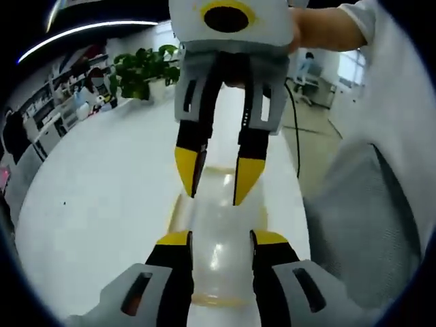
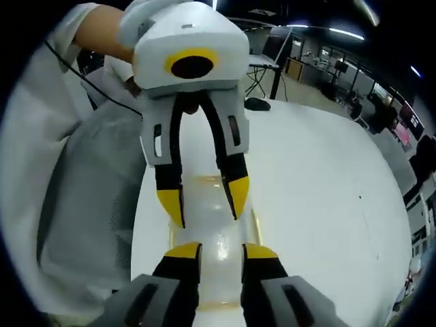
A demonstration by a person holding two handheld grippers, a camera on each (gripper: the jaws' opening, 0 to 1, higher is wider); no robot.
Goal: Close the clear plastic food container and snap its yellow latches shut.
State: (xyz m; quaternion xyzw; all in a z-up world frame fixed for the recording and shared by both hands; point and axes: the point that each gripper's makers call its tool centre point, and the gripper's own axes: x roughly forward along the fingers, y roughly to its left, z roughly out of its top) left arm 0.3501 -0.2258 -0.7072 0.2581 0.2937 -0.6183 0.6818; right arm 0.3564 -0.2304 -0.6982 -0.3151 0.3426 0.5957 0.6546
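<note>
Left gripper view: container [image 1: 218,238], clear plastic, lying on the white tabletop [image 1: 102,204] near the edge where a person in light clothing is standing. Left tongs [image 1: 219,238] rising from the bottom of the view, yellow tips sitting at either side of the container's near end, jaws narrowly parted; whether they are pressing on it I cannot tell. Right tongs [image 1: 219,178] reaching in from the far side, pointing down over the container's far end, tips narrowly parted, one tip touching or just above the lid. A hand [image 1: 320,30] is gripping the right tool's body. Potted plant [image 1: 143,71] standing beyond the container, at the far end of the tabletop.

Right gripper view: container [image 2: 218,231] lying lengthwise between the two tools. Right tongs [image 2: 221,251] straddling its near end, left tongs [image 2: 204,197] hanging over its far end, both narrowly parted. Yellowish trim is showing along the container's rim; latch state too blurred to tell.
</note>
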